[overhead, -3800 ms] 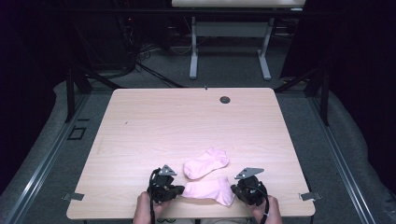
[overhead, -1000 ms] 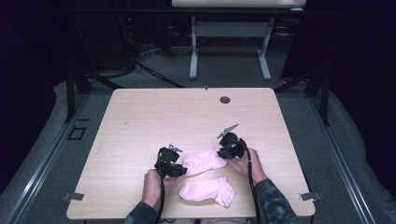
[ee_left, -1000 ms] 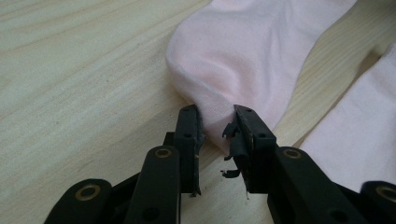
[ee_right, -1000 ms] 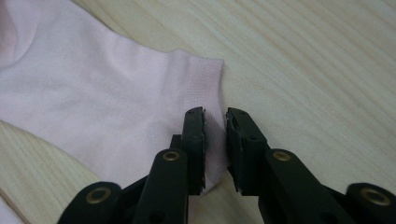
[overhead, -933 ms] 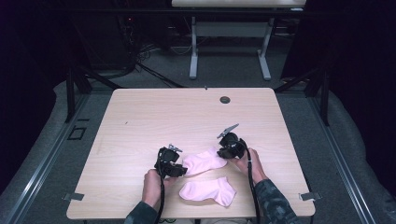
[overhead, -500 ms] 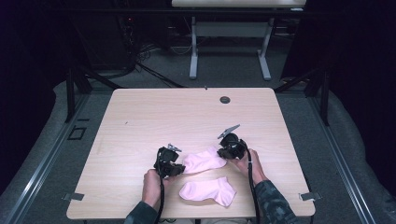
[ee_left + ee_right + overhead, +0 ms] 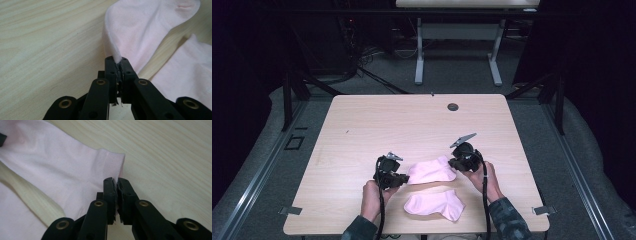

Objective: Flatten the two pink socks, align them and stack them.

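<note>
Pink sock (image 7: 431,171), the farther of two, is now pinched at both ends: our left gripper (image 7: 117,62) has just closed on its soft rounded end, our right gripper (image 7: 115,182) on its ribbed cuff corner, where a second ago both sets of jaws stood wider. Its thin, smooth knit lifts slightly at each black jaw tip. Just beside it the second pink sock (image 7: 434,204) lies flat on the pale wood-grain table (image 7: 412,120).

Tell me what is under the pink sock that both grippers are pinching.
Under the far pink sock, pinched at its ends by the left gripper and right gripper, only the wooden table shows; anything beneath the fabric's middle is covered.
</note>
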